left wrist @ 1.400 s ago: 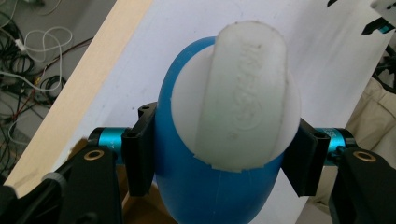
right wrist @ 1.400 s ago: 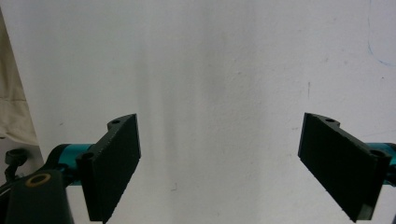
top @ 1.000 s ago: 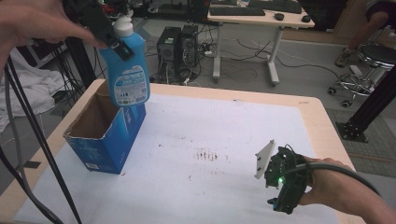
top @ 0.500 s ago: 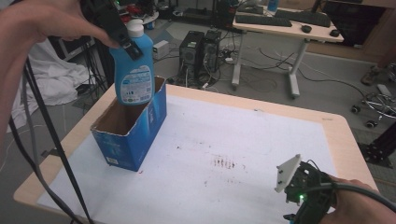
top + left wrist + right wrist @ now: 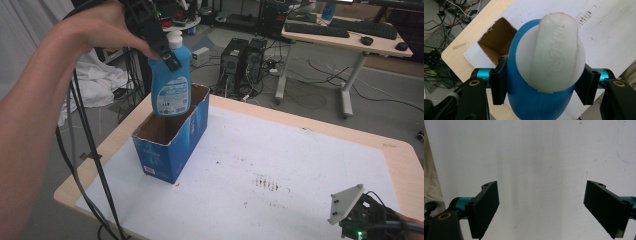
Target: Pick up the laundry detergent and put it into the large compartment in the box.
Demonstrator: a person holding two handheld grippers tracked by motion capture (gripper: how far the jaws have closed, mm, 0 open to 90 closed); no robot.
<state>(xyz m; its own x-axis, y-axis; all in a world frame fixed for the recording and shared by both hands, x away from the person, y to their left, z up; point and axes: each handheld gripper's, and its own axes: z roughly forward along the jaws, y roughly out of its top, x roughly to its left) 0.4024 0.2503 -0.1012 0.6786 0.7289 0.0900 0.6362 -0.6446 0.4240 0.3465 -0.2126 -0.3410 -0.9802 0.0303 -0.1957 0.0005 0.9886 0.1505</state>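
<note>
— What is shown?
— A blue detergent bottle (image 5: 171, 82) with white cap (image 5: 555, 52), upright, its base just inside an open-topped blue cardboard box (image 5: 170, 141).
— And the box?
— It stands upright near the table's left edge.

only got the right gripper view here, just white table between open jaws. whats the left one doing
Observer: The left gripper is shut on a blue bottle, held up above an open blue box.
Operator: is the bottle in the box yet
Observer: Its base hangs at the opening, near the box's far end; I cannot tell if it has crossed the rim.
Operator: anything in the box
Observer: The left gripper view shows bare brown cardboard inside; the bottle hides the rest.
</note>
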